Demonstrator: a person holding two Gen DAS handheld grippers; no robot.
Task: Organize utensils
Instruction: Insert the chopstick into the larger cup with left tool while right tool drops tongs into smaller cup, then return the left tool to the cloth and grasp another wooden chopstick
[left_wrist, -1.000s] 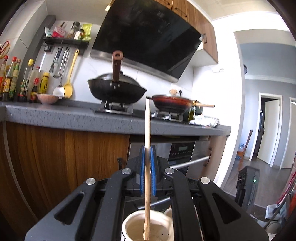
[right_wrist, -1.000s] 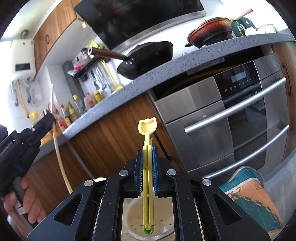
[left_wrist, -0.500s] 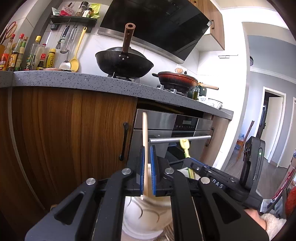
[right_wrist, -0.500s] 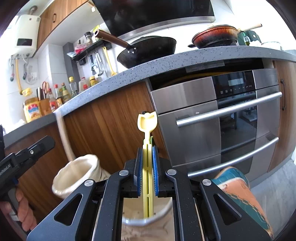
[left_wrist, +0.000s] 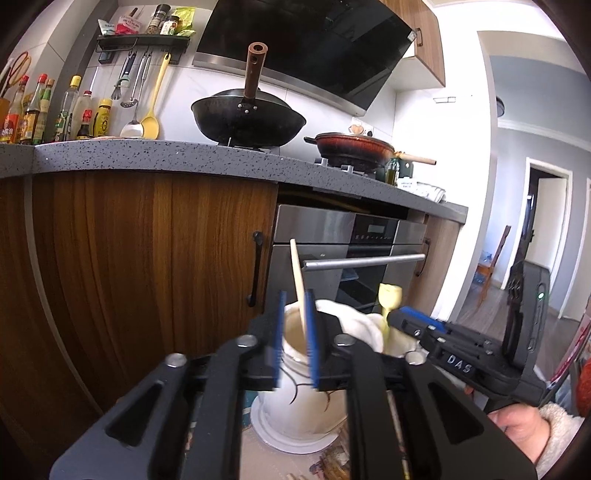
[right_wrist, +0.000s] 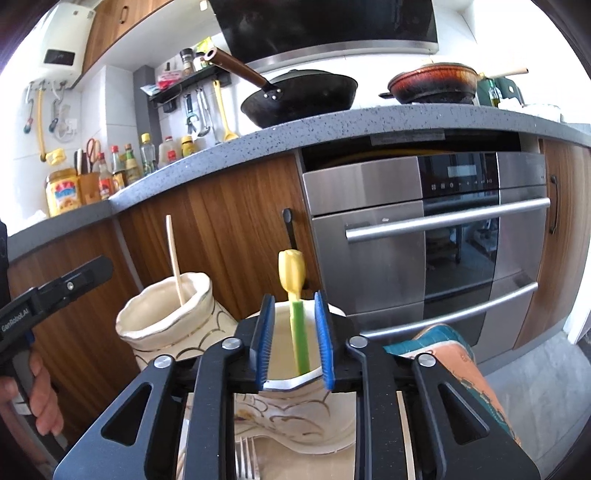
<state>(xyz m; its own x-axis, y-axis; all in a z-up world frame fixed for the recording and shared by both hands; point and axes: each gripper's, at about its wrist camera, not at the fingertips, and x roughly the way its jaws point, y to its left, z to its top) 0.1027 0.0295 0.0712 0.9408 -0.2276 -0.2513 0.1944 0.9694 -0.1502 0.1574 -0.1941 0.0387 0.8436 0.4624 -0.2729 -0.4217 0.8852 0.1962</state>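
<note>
1. Below the counter edge, in front of the oven (right_wrist: 424, 236), two cream ceramic holders stand side by side: left holder (right_wrist: 166, 321) and right holder (right_wrist: 295, 391).
2. Left gripper (left_wrist: 295, 332): jaws opening. The wooden chopstick (left_wrist: 298, 280) stands between the pads, leaning on the right one; its lower end is already inside the left holder, so release is safe.
3. Right gripper (right_wrist: 291, 339): jaws opening. The yellow-green utensil (right_wrist: 295, 314) stands free between the pads, upright in the right holder.
4. Judgement: each utensil type gets its own holder; both placements appear complete.
5. A fork (right_wrist: 245, 458) lies below, probably next.
</note>
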